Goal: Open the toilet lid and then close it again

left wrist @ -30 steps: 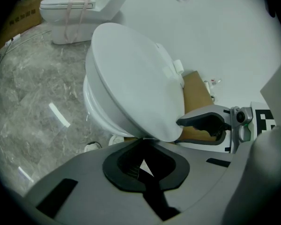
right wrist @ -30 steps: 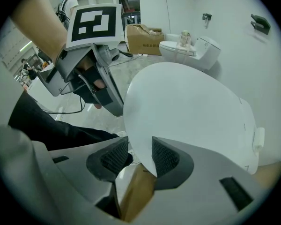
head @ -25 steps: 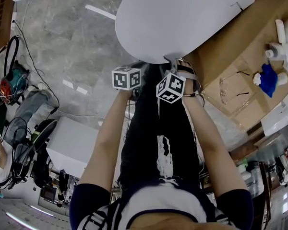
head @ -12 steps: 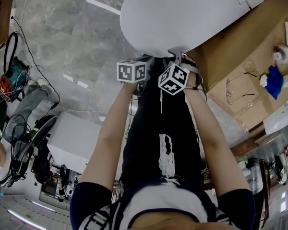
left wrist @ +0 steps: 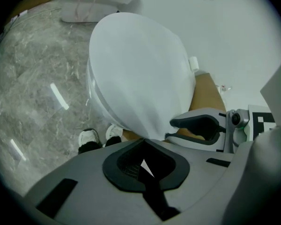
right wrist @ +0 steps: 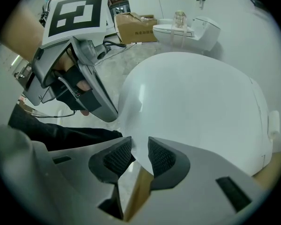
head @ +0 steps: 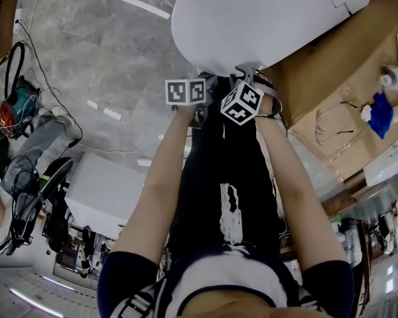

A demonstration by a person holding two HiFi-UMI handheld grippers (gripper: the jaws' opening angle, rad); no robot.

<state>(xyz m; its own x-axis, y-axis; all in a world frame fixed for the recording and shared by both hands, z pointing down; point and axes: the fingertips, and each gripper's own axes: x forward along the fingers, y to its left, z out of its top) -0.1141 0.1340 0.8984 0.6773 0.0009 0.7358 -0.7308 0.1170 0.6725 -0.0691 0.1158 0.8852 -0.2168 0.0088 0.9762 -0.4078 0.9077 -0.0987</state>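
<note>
A person stood over a white toilet lid [head: 265, 18], which lay lowered over the bowl at the top of the head view, and worked a hand-held gripper in each hand at its front edge. The right hand-held gripper [right wrist: 139, 154] pointed steeply down. Its jaws had just been closing and stood part-way apart, with the curved tip of the lid's front rim between the ribbed pads [right wrist: 161, 156] and both pads appearing to bear on it. The left hand-held gripper [left wrist: 143, 165] hung just beside it on the person's left. Its jaws were drawn fully together with nothing held, and its nose sat close under the lid's front rim. Only a sliver of white showed through the notch behind its pads.

Both bare forearms reached forward side by side from dark sleeves. The toilet stood on a sheet of brown cardboard [head: 345, 52] laid on a grey marbled floor [head: 99, 58]. A pair of white shoes [left wrist: 98, 137] showed on the floor below the lid's front. A second toilet [right wrist: 189, 29] and a cardboard box [right wrist: 136, 25] stood well apart in the background.
</note>
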